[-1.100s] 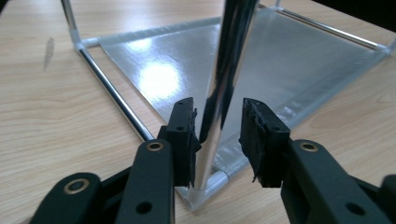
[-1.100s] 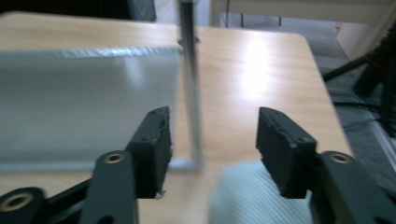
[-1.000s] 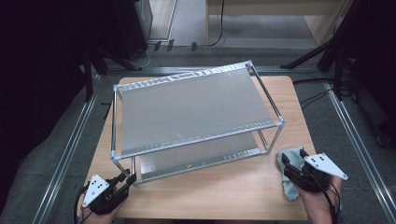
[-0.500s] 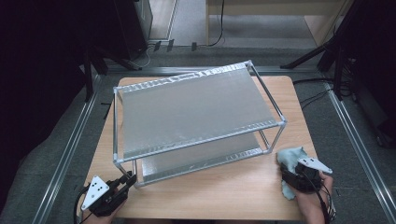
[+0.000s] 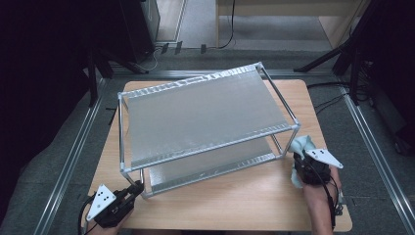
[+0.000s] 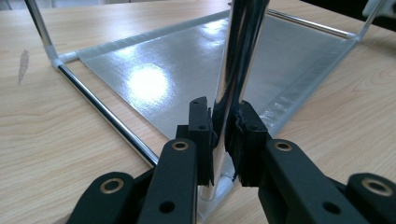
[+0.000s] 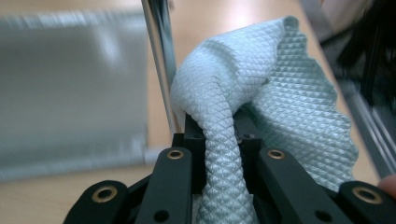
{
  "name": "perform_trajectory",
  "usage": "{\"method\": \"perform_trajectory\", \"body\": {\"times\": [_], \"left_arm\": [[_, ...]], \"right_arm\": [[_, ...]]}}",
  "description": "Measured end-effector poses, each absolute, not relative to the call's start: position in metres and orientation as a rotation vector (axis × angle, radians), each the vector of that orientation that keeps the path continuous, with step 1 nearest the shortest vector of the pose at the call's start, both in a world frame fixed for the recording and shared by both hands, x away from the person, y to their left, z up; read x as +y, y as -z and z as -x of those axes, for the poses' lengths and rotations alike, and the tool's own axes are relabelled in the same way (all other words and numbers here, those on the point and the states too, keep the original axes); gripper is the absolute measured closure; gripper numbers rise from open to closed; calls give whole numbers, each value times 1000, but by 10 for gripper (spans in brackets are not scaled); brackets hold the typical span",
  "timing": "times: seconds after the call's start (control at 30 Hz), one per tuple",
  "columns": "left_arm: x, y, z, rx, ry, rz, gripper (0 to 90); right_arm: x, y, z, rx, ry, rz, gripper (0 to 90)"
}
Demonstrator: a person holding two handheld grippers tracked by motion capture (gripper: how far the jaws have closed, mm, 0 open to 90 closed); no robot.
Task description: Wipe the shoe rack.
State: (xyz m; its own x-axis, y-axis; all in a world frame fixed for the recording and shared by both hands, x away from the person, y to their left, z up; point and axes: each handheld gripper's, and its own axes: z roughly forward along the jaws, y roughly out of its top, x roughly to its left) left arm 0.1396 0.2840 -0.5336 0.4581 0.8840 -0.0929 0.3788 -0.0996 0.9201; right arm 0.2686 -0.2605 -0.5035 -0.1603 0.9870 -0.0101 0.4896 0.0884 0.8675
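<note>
A two-tier metal rack (image 5: 200,117) stands on the wooden table (image 5: 235,205). At its near left corner, my left gripper (image 5: 137,187) (image 6: 223,126) is shut on the chrome leg (image 6: 238,56); its jaws have just been closing on that leg. My right gripper (image 5: 299,160) (image 7: 218,130) is shut on a pale blue waffle-weave cloth (image 5: 304,143) (image 7: 289,93). Its jaws have just been closing with the cloth between them. The cloth bunches up beside the rack's near right post (image 7: 159,56), and whether it touches the post I cannot tell.
The rack's lower shelf (image 6: 187,70) lies just above the tabletop. Bare wood runs along the near edge between my two hands. Metal floor rails (image 5: 73,156) flank the table, and cables (image 5: 337,100) lie on the floor at the right.
My right gripper has moved toward the rack's near right post with the cloth, and the cloth is now gathered tighter in the jaws. The left gripper has stayed at its leg.
</note>
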Motion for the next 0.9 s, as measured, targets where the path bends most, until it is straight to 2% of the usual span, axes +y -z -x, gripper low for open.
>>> {"method": "perform_trajectory", "body": {"times": [0.23,0.37,0.57,0.77,0.9], "left_arm": [[288,534,-140,1103,-611,-1679,806],[288,534,-140,1110,-607,-1675,805],[288,533,-140,1112,-607,-1678,805],[288,533,-140,1108,-604,-1682,805],[288,533,-140,1104,-604,-1684,805]], "right_arm": [[-256,476,-266,1675,-1085,-1345,804],[-256,490,-263,1749,-1063,-1389,799],[-234,525,-243,1907,-963,-1371,800],[-211,512,-240,1961,-977,-1298,800],[-215,517,-247,1891,-1007,-1418,795]]}}
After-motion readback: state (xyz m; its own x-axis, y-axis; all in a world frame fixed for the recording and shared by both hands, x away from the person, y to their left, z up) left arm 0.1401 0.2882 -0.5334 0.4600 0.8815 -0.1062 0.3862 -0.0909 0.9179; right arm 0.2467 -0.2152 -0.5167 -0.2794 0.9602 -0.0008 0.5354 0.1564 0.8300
